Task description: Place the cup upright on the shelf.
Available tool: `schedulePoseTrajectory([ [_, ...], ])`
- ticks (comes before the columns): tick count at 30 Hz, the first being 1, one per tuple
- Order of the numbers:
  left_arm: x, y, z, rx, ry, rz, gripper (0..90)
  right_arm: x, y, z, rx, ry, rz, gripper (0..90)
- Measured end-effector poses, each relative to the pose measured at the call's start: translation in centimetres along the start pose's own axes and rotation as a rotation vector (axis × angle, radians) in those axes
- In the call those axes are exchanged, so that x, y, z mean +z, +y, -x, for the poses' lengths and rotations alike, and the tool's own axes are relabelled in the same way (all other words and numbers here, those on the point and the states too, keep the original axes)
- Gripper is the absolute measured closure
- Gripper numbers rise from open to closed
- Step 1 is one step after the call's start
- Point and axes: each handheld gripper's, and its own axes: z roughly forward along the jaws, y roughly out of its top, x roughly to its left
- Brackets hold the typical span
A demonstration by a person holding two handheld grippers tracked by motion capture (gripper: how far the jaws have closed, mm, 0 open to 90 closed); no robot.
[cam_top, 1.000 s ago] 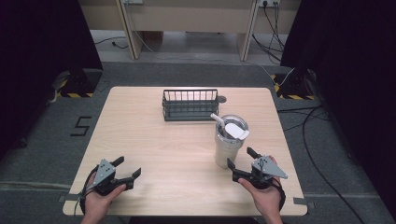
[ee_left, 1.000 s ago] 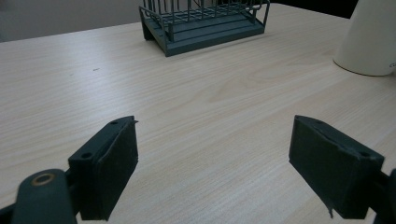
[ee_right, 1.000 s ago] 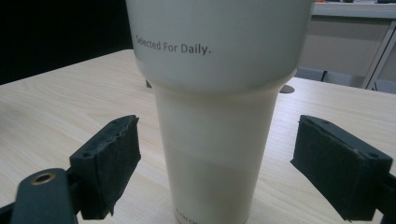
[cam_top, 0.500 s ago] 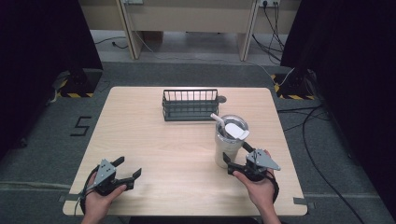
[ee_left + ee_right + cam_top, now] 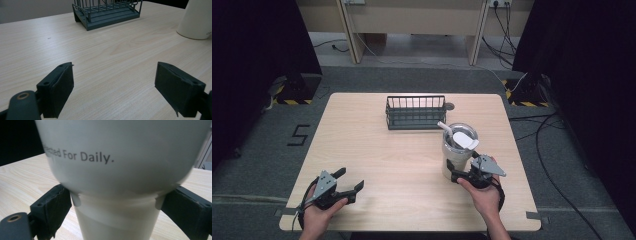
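Observation:
A white tumbler [image 5: 457,150] with a lid and a straw stands upright on the right half of the wooden table [image 5: 382,150]. Grey lettering runs across the tumbler's [image 5: 120,157] wide upper body in the right gripper view. My right gripper [image 5: 464,167] is open, its two jaws straddling the narrow base of the tumbler, right up against it or just touching. My left gripper [image 5: 352,179] rests near the front left corner, open, with bare tabletop between its jaws [image 5: 113,87]. In the left gripper view the tumbler's [image 5: 197,20] side appears far off at the upper right.
A dark wire basket [image 5: 415,112] sits at the middle back of the table, also seen ahead of the left gripper [image 5: 107,12]. Cables lie on the floor to the right [image 5: 557,145]. Black curtains flank the table.
My right gripper has moved forward to the tumbler and now has its jaws on either side of the base. The left gripper has stayed where it was.

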Motion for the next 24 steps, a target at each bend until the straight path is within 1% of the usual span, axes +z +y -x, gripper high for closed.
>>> schedulePoseTrajectory([
  [7, 0.0, 0.0, 0.0, 0.0, -0.002, 0.0, 15.1, 1.1, 0.1, 0.1, 0.008, 0.0, 0.002, 7.1],
  [12, 0.0, 0.0, 0.0, 0.002, -0.002, 0.001, 15.1, 1.6, 0.0, 0.0, 0.008, 0.003, 0.006, 6.8],
  [13, 0.0, 0.0, 0.0, 0.002, -0.002, 0.0, 15.1, 1.8, 0.0, 0.0, 0.001, -0.001, 0.008, 6.1],
  [17, 0.0, 0.0, 0.0, 0.003, -0.002, 0.001, 15.0, 2.0, 0.0, 0.0, -0.002, -0.002, 0.014, 6.2],
  [21, 0.0, 0.0, 0.0, 0.002, -0.003, 0.0, 15.1, 2.2, -0.1, -0.1, -0.005, -0.011, 0.03, 8.2],
  [24, 0.1, 0.0, 0.0, 0.003, -0.003, -0.001, 15.1, 2.3, -0.2, -0.1, -0.001, -0.008, 0.039, 8.8],
])
